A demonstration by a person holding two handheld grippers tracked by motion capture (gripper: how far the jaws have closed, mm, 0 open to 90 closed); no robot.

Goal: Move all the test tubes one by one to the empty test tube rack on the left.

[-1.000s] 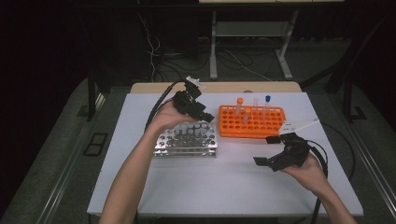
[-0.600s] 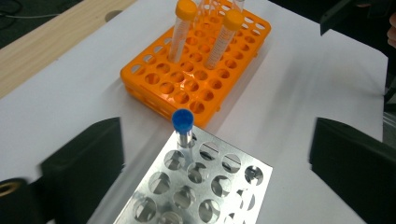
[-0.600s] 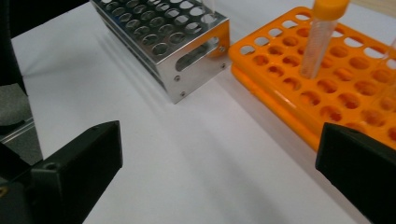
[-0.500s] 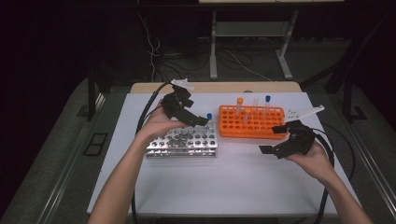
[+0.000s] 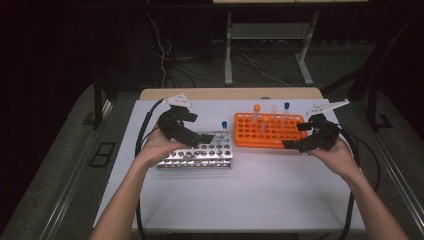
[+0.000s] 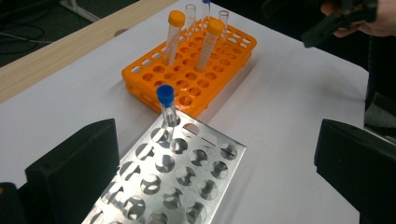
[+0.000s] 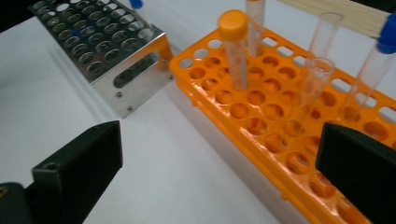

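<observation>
Left gripper view, blue-capped tube upright in metal rack

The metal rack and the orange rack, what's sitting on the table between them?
Nothing: between the metal rack and the orange rack there is just a narrow strip of bare white table, clearest in the right gripper view.

Orange rack with orange-capped tube beside metal rack, framed by parted jaws of the right gripper.
</observation>
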